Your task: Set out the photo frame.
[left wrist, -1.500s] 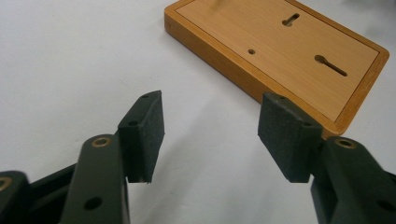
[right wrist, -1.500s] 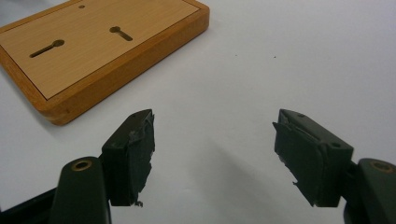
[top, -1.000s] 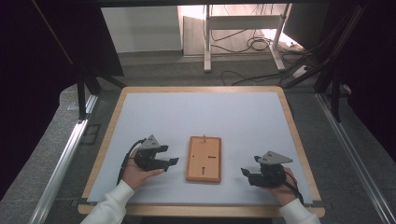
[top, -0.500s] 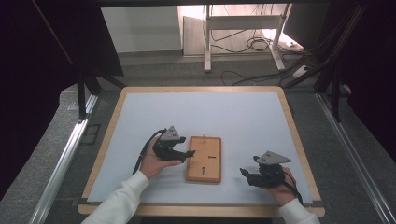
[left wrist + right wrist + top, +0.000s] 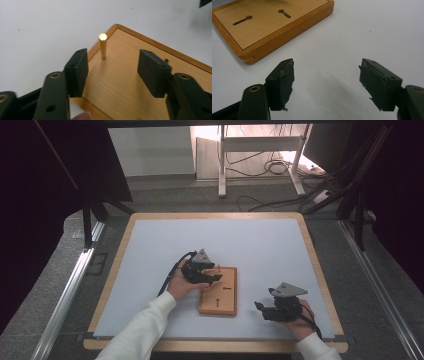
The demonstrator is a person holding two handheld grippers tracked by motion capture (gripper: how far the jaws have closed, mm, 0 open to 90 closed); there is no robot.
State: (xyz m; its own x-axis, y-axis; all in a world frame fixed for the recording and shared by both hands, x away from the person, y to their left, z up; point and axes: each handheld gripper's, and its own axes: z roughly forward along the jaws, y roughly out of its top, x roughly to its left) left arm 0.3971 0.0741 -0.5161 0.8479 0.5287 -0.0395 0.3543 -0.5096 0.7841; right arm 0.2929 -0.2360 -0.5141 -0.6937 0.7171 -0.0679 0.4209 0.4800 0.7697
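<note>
The brass peg (image 5: 102, 46) stands upright in the wooden board (image 5: 130, 82).

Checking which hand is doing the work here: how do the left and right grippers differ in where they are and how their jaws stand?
The left gripper is over the wooden board, facing its brass peg; the right gripper is over the bare white tabletop, beside the board. The left's jaws have just been closing, with nothing between them yet; the right's stand open. Neither holds anything.
</note>
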